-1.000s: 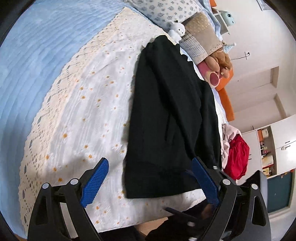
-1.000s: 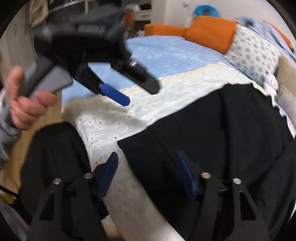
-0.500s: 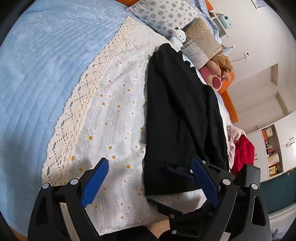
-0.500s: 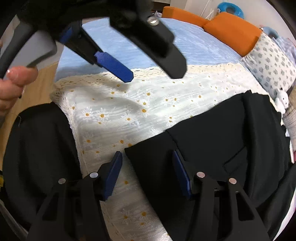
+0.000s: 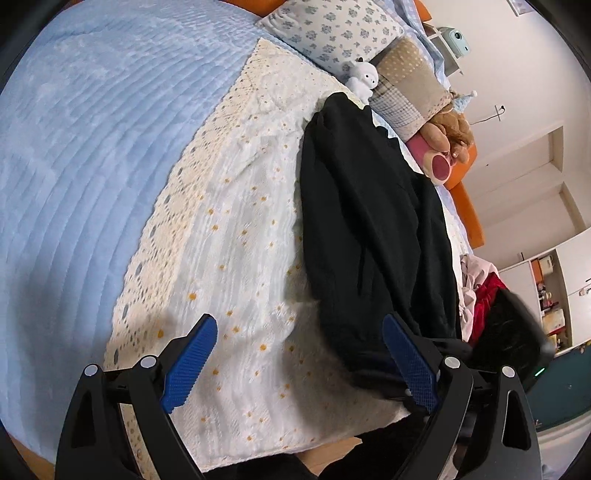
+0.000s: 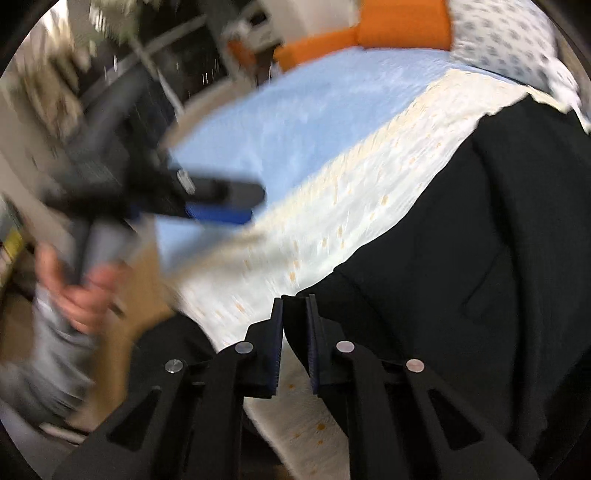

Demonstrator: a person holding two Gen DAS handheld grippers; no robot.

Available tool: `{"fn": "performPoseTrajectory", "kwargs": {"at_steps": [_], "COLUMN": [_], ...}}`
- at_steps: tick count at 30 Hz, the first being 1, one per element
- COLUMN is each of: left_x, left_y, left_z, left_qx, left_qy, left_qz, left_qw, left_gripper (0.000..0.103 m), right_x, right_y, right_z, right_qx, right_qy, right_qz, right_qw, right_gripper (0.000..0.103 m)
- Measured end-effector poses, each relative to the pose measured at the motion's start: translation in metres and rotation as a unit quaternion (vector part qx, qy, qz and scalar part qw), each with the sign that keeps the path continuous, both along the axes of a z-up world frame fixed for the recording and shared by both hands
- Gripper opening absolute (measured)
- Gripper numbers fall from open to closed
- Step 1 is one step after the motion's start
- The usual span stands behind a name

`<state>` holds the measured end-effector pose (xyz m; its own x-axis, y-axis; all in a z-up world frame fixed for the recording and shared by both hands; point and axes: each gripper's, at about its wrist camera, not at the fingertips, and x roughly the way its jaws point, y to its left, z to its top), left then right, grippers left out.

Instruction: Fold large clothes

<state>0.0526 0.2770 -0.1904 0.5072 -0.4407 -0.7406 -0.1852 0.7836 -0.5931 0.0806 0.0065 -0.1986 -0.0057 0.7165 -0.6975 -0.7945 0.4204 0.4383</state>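
Observation:
A black garment (image 5: 369,221) lies lengthwise on the white daisy bed cover (image 5: 240,240), its hem at the near edge of the bed. My left gripper (image 5: 299,325) hangs open above that edge. Its left finger is over the cover and its right finger over the hem, with nothing between the pads. In the right wrist view, which is blurred by motion, my right gripper (image 6: 295,306) is closing, and its pads pinch the near corner of the black garment (image 6: 461,240). The left gripper (image 6: 236,203) shows there as a blur at the left, held by a hand (image 6: 81,291).
A light blue quilt (image 5: 92,147) covers the bed left of the daisy cover. Pillows (image 5: 332,33), a white soft toy (image 5: 365,77) and a brown bear (image 5: 450,129) line the head end. A pile of red and pale clothes (image 5: 484,295) lies at the right. Orange cushions (image 6: 399,29) sit at the far side.
The right gripper's jaws have gone from wide apart to nearly together on the garment's near corner, and its view has swung and rolled. The left gripper stays open and has shifted slightly.

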Motion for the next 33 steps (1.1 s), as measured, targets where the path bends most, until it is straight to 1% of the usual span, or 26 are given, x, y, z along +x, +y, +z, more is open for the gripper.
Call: {"fn": "performPoseTrajectory", "kwargs": {"at_steps": [3, 5, 6, 7, 9, 10, 11, 12, 13, 14, 15, 16, 17, 18, 19, 20, 21, 23, 25, 27, 29, 31, 33], "left_x": [0.023, 0.046, 0.064, 0.077, 0.124, 0.141, 0.172, 0.199, 0.217, 0.243, 0.259, 0.265, 0.266, 0.263, 0.26, 0.253, 0.246, 0.231, 0.215, 0.2, 0.185, 0.17, 0.158], "left_y": [-0.008, -0.014, -0.017, -0.019, -0.024, -0.027, -0.032, -0.038, -0.042, -0.046, -0.047, -0.046, -0.046, -0.046, -0.046, -0.046, -0.045, -0.041, -0.035, -0.031, -0.026, -0.022, -0.019], "left_z": [0.011, 0.019, 0.023, 0.026, 0.029, 0.028, 0.025, 0.02, 0.015, 0.006, -0.003, -0.008, -0.01, -0.009, -0.01, -0.011, -0.015, -0.025, -0.031, -0.035, -0.035, -0.034, -0.03], "left_qx": [0.004, 0.001, -0.006, -0.013, -0.045, -0.053, -0.058, -0.049, -0.029, 0.008, 0.012, 0.001, -0.003, 0.001, 0.007, 0.013, 0.012, -0.002, -0.008, -0.009, -0.016, -0.021, -0.017], "left_qy": [-0.002, -0.008, -0.013, -0.017, -0.024, -0.022, -0.017, -0.009, 0.002, 0.035, 0.062, 0.071, 0.071, 0.068, 0.065, 0.065, 0.069, 0.079, 0.082, 0.078, 0.069, 0.06, 0.053], "left_qz": [-0.013, -0.022, -0.029, -0.032, -0.04, -0.039, -0.038, -0.038, -0.035, -0.024, -0.018, -0.014, -0.011, -0.009, -0.009, -0.011, -0.012, -0.011, -0.012, -0.015, -0.018, -0.023, -0.027], "left_qw": [0.9999, 0.9997, 0.9995, 0.9992, 0.9979, 0.9976, 0.9975, 0.998, 0.999, 0.9991, 0.9979, 0.9974, 0.9974, 0.9977, 0.9978, 0.9977, 0.9974, 0.9968, 0.9965, 0.9968, 0.9973, 0.9977, 0.9981], "left_gripper": [0.092, 0.092, 0.092, 0.092, 0.092, 0.092, 0.092, 0.092, 0.092, 0.092, 0.092, 0.092, 0.092, 0.092, 0.092, 0.092, 0.092, 0.092, 0.092, 0.092, 0.092, 0.092, 0.092], "right_x": [0.011, 0.018, 0.023, 0.027, 0.035, 0.036, 0.037, 0.039, 0.042, 0.047, 0.047, 0.045, 0.041, 0.032, 0.023, 0.013, 0.003, -0.015, -0.036, -0.049, -0.058, -0.062, -0.068], "right_y": [-0.032, -0.06, -0.07, -0.084, -0.107, -0.12, -0.13, -0.141, -0.147, -0.152, -0.155, -0.154, -0.148, -0.138, -0.127, -0.113, -0.105, -0.077, -0.045, -0.023, -0.003, 0.013, 0.024], "right_z": [0.027, 0.045, 0.051, 0.057, 0.065, 0.068, 0.071, 0.073, 0.072, 0.066, 0.064, 0.061, 0.057, 0.051, 0.045, 0.037, 0.03, 0.013, -0.002, -0.013, -0.024, -0.035, -0.046], "right_qx": [0.061, 0.103, 0.116, 0.135, 0.17, 0.189, 0.195, 0.191, 0.188, 0.184, 0.18, 0.166, 0.142, 0.111, 0.091, 0.07, 0.057, 0.016, -0.032, -0.067, -0.109, -0.138, -0.165], "right_qy": [0.022, 0.037, 0.039, 0.045, 0.06, 0.065, 0.058, 0.026, 0.02, 0.021, 0.02, 0.011, -0.007, -0.032, -0.047, -0.058, -0.065, -0.083, -0.126, -0.166, -0.214, -0.234, -0.253], "right_qz": [-0.02, -0.031, -0.037, -0.041, -0.046, -0.047, -0.055, -0.073, -0.079, -0.088, -0.093, -0.087, -0.075, -0.056, -0.037, -0.012, 0.002, 0.052, 0.088, 0.114, 0.131, 0.151, 0.163], "right_qw": [0.998, 0.994, 0.992, 0.989, 0.983, 0.979, 0.978, 0.978, 0.979, 0.979, 0.979, 0.982, 0.987, 0.992, 0.994, 0.996, 0.996, 0.995, 0.988, 0.977, 0.962, 0.95, 0.939], "right_gripper": [0.012, 0.012, 0.012, 0.006, 0.001, 0.001, 0.001, 0.001, 0.001, 0.001, 0.001, 0.005, 0.005, 0.013, 0.037, 0.052, 0.065, 0.065, 0.063, 0.061, 0.061, 0.061, 0.061]}}
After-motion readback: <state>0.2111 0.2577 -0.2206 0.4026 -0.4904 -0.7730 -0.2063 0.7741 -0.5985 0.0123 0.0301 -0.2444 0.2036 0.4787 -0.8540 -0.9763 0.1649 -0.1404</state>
